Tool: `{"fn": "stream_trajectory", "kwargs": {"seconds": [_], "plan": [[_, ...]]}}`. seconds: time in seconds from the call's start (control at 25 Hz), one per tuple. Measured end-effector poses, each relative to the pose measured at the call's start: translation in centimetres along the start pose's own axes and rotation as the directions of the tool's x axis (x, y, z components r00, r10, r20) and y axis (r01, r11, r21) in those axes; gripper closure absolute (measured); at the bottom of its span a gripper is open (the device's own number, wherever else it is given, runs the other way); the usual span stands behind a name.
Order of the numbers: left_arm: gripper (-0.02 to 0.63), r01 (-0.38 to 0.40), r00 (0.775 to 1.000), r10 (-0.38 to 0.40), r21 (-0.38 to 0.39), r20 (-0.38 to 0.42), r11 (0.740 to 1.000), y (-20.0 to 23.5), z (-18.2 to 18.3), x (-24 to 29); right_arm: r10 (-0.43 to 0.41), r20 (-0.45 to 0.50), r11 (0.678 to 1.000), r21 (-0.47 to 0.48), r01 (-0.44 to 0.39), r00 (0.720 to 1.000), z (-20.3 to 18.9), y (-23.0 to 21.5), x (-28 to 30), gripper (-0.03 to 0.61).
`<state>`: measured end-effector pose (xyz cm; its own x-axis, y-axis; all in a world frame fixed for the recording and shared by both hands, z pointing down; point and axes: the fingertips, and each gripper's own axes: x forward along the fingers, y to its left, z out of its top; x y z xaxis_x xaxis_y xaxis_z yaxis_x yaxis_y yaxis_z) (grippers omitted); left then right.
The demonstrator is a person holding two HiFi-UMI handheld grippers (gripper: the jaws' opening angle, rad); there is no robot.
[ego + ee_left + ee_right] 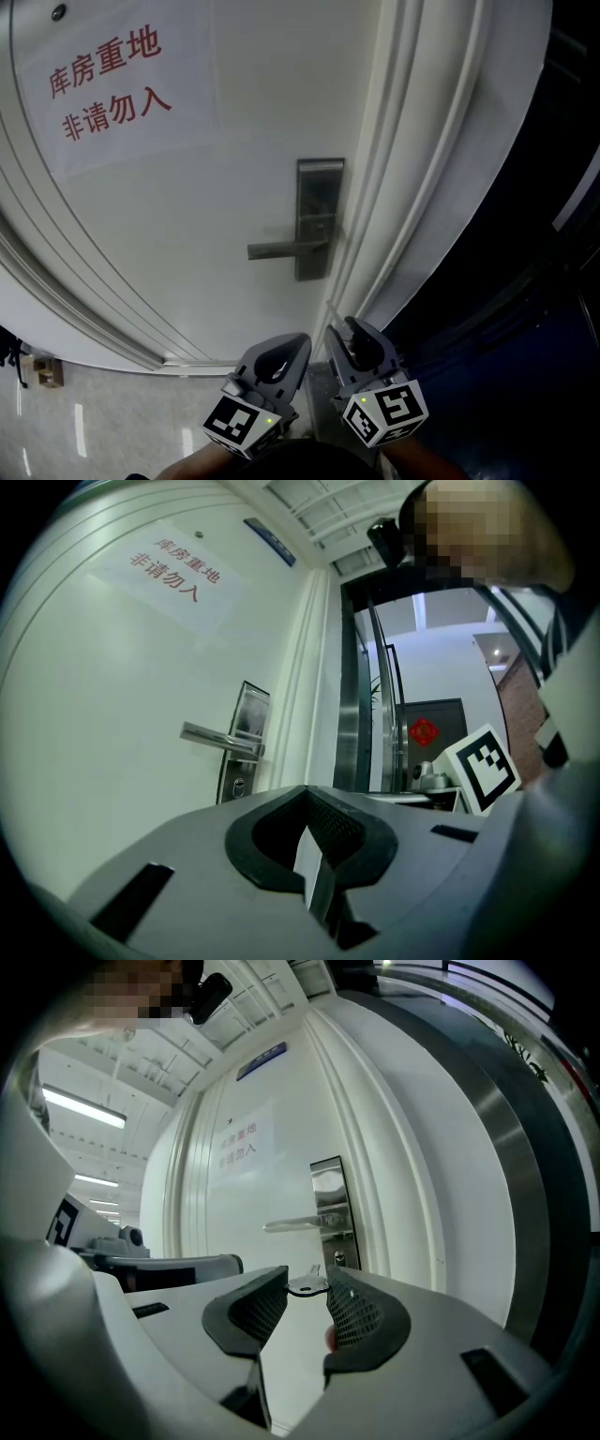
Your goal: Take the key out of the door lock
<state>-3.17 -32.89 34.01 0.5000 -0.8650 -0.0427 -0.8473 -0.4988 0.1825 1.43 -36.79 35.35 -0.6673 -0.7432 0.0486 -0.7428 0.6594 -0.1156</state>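
Holding key clear of lock

Right gripper (pixel 307 1281) is clamped on the key (pixel 305 1285): in the right gripper view the silver key head sits pinched between the two jaw tips, blade pointing toward the door (pixel 187 234). The key is out of the keyhole (pixel 339 1258), which shows just above it in that view, apart from it. In the head view the right gripper (pixel 345 330) sits at bottom centre, below the lock plate (pixel 319 217) and not touching it. The handle (pixel 286 248) is horizontal at centre frame, sticking left from the plate. Left gripper (pixel 307 794) has its jaws closed together with nothing between them; in the head view it sits just left of the right one (pixel 298 342). A sign (pixel 112 84) with red characters is at upper left of the door. Glossy floor (pixel 94 412) is at lower left.
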Motion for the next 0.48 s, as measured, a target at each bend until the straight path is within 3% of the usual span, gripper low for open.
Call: {"fn": "stream_trajectory", "kwargs": {"seconds": [0.48], "plan": [[0.611,-0.009,1.000,0.009,-0.003,0.001,1.000,0.69,0.16,-0.42,0.002,0.002,1.000,0.001,-0.002,1.000,0.09,0.51,0.55,0.443]]}}
